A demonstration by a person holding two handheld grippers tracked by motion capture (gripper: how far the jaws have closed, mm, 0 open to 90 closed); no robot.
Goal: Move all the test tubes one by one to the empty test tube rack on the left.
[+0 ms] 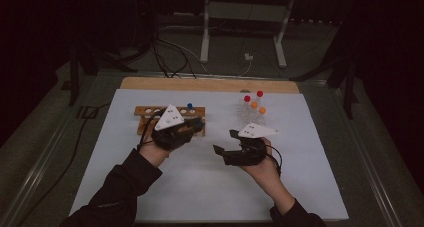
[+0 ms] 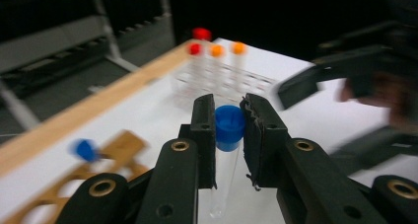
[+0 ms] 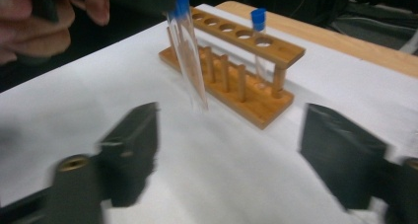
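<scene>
Left gripper (image 2: 229, 135) pinching a blue-capped test tube (image 2: 227, 135) just below its cap, held above the white mat (image 1: 210, 177) near the wooden rack (image 3: 236, 61); right gripper (image 3: 226, 155) jaws spread, nothing between them.

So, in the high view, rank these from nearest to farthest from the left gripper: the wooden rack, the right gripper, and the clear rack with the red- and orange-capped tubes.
1. wooden rack: directly behind the left gripper, partly covered by it.
2. right gripper: to its right, jaws open, across a small gap.
3. clear rack: farther right and back, with its red- and orange-capped tubes.
</scene>
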